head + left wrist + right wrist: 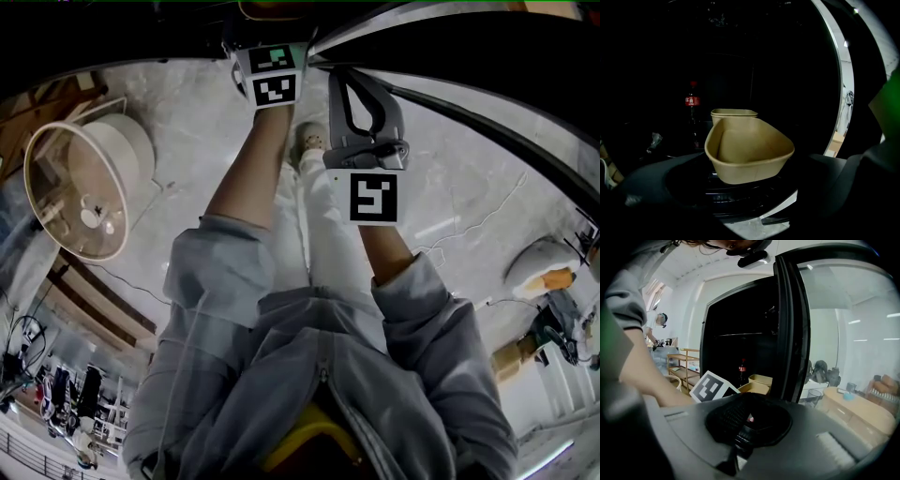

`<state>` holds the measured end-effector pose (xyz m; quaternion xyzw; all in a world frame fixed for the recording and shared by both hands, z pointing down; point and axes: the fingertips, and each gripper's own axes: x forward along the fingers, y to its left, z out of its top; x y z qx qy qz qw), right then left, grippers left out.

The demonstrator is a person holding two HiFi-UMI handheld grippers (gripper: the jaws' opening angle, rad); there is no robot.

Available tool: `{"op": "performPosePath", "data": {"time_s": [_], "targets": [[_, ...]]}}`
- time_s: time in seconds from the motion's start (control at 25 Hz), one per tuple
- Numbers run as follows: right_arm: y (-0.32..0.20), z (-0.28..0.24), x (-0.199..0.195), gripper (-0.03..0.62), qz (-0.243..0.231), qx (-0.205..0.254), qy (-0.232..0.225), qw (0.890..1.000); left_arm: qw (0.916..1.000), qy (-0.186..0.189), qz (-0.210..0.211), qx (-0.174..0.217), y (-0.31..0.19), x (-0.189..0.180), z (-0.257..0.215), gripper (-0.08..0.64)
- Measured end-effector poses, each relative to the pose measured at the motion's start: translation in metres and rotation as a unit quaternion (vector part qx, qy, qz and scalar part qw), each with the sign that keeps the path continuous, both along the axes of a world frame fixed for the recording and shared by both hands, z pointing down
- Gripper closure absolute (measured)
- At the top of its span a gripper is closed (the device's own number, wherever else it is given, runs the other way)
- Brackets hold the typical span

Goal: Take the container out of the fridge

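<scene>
1. Person in a grey hooded top (309,375), leaning toward the open fridge (736,343), one tool in each hand.
2. The right gripper (747,420): grey body, black ribbed pads, jaws closed together. The dark edge of the fridge door (790,324) rises just beyond them. Whether they touch it cannot be told.
3. The left gripper (751,171): points into the dark fridge. Its jaws are spread wide, one on each side of the container (740,145), pads clear of its walls.
4. The container: tan paper, open-topped, rounded corners. It stands upright on the wire shelf (740,197) at the front of the fridge.
5. The second container (733,113): same tan paper, just behind the first. Contact between the two cannot be told.
6. The cola bottle (692,117): red cap and label, upright, behind and to the left of both containers.
7. The wooden rack (682,364): out in the room, beyond the fridge.
</scene>
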<state>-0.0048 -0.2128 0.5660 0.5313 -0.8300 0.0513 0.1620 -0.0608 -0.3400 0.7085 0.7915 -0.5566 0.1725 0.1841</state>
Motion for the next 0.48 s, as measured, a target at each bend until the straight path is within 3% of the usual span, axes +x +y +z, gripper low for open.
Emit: {"op": "performPosePath", "data": {"time_s": [0.28, 0.48], "targets": [[-0.001, 0.003, 0.002, 0.592, 0.009, -0.005, -0.007, 1.0, 0.9996, 0.006, -0.009, -0.025, -0.003, -0.002, 0.008, 0.051], [0.004, -0.004, 0.004, 0.592, 0.001, -0.002, 0.003, 1.0, 1.0, -0.003, 0.003, -0.006, 0.006, -0.001, -0.007, 0.063]]}}
